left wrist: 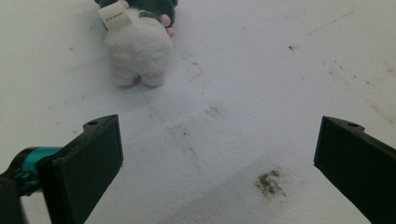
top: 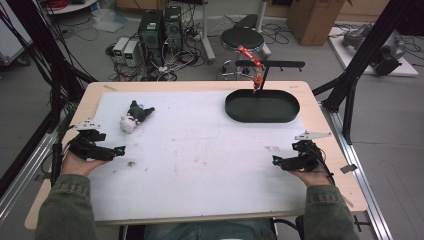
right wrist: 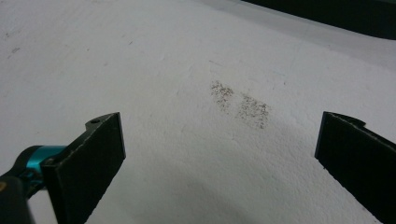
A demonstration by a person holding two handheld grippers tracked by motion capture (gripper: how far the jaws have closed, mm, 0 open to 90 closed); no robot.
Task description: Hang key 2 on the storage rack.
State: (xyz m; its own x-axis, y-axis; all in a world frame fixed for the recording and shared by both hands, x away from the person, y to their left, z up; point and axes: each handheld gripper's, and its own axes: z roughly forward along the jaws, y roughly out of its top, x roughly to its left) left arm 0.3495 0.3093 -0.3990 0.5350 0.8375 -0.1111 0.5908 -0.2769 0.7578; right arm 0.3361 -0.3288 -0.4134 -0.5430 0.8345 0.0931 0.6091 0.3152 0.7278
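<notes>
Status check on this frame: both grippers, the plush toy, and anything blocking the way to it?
Left gripper open, empty, aimed at plush toy. Right gripper open, empty, near black tray. Toy lying on white mat, untouched. Path clear.

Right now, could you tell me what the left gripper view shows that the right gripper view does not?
The left gripper view has the plush toy lying ahead of the open jaws, its white body and paper tag toward the camera, plus a single brown stain. The right gripper view instead has the black tray along its top edge and a double grey smudge. Both share the white mat and two black jaws spread wide with nothing between them.
</notes>
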